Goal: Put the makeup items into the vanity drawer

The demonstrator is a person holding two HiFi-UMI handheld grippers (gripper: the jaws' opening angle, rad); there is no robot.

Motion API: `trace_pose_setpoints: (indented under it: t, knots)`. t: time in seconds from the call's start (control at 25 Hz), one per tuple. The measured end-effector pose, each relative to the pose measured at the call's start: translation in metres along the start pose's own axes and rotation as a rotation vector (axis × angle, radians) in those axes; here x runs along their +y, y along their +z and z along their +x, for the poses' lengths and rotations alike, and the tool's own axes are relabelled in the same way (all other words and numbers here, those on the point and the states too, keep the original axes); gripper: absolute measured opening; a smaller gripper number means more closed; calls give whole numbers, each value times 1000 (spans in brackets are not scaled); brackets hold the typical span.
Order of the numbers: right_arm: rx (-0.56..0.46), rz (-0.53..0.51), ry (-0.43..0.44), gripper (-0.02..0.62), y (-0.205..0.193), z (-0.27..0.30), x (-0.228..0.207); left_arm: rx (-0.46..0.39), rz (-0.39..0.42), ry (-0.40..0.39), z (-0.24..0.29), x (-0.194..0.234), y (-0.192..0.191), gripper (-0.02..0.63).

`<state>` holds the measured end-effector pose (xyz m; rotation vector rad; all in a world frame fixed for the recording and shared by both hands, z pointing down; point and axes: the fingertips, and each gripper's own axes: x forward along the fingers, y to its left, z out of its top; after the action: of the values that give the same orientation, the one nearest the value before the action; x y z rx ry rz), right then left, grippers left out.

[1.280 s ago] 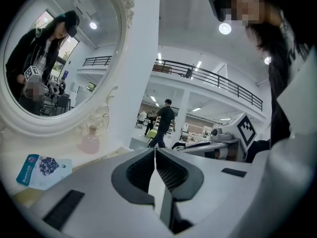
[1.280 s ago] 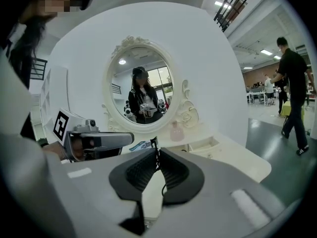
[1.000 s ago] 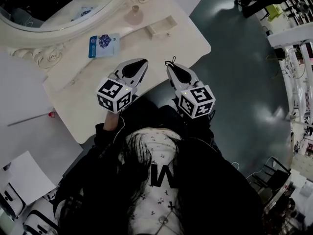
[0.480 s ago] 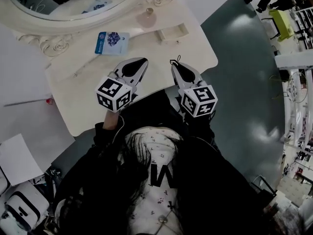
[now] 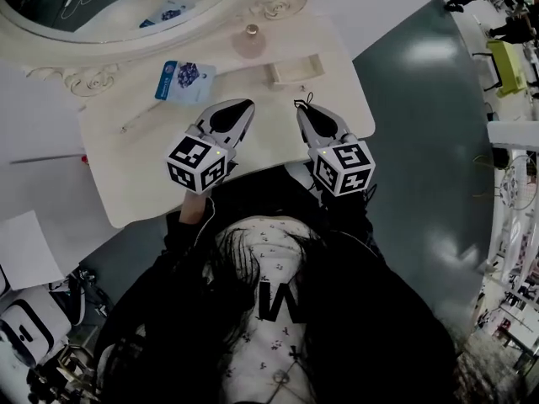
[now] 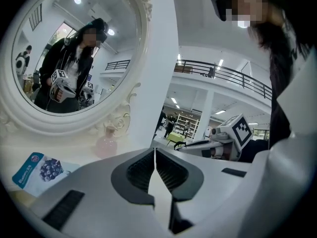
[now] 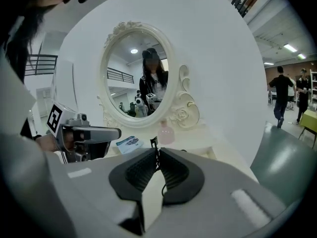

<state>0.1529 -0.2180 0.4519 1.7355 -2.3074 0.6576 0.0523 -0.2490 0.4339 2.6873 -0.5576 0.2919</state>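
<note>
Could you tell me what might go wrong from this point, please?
The left gripper and the right gripper are both shut, so each must open before grasping. The round pink bottle stands upright by the white oval mirror frame; a careless reach might tip it. The flat blue sachet lies flush and could slide.

Glossy grey floor [image 5: 421, 141], white paper sheet [image 5: 25, 247], yellow-green object [image 5: 509, 57].
</note>
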Motion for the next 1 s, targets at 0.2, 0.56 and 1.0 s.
trace_pose_setpoints:
  t: [0.2, 0.56, 1.0]
  knots:
    - [25, 10, 32, 34, 2, 9, -33, 4, -15, 58, 21, 5, 4, 0]
    - [143, -68, 62, 34, -15, 42, -85, 9, -42, 173, 27, 16, 4, 0]
    - [389, -338, 211, 34, -44, 111, -99, 15, -63, 268, 19, 29, 0, 0]
